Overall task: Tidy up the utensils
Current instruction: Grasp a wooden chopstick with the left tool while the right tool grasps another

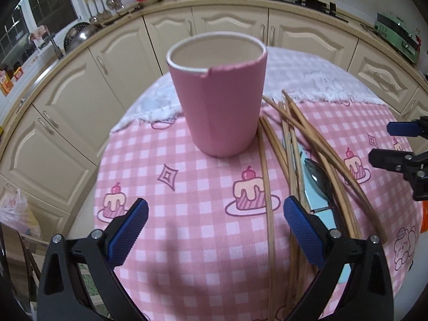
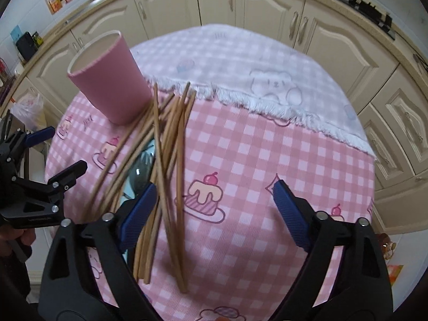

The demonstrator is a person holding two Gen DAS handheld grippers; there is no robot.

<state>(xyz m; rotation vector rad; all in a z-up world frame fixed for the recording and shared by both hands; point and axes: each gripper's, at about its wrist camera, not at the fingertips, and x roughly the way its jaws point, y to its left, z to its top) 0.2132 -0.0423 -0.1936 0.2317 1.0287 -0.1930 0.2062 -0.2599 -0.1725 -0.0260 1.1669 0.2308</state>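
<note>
A pink cup point(image 1: 218, 99) stands upright and empty on the checked tablecloth point(image 1: 192, 214); it also shows at the upper left in the right wrist view, cup point(image 2: 109, 80). Several wooden chopsticks point(image 1: 291, 144) lie in a loose pile to the right of the cup, over a metal spoon point(image 1: 318, 179) with a light blue handle. My left gripper point(image 1: 214, 214) hovers open above bare cloth in front of the cup, its right finger over the chopsticks. My right gripper point(image 2: 214, 200) is open above the chopsticks point(image 2: 165, 160), nothing between its pads.
Cream kitchen cabinets point(image 1: 67, 101) curve round the far side of the table. A white fringed cloth point(image 2: 267, 85) covers the table's back part. The right gripper point(image 1: 401, 147) appears at the right edge of the left wrist view, the left gripper point(image 2: 53, 160) at the left edge of the right.
</note>
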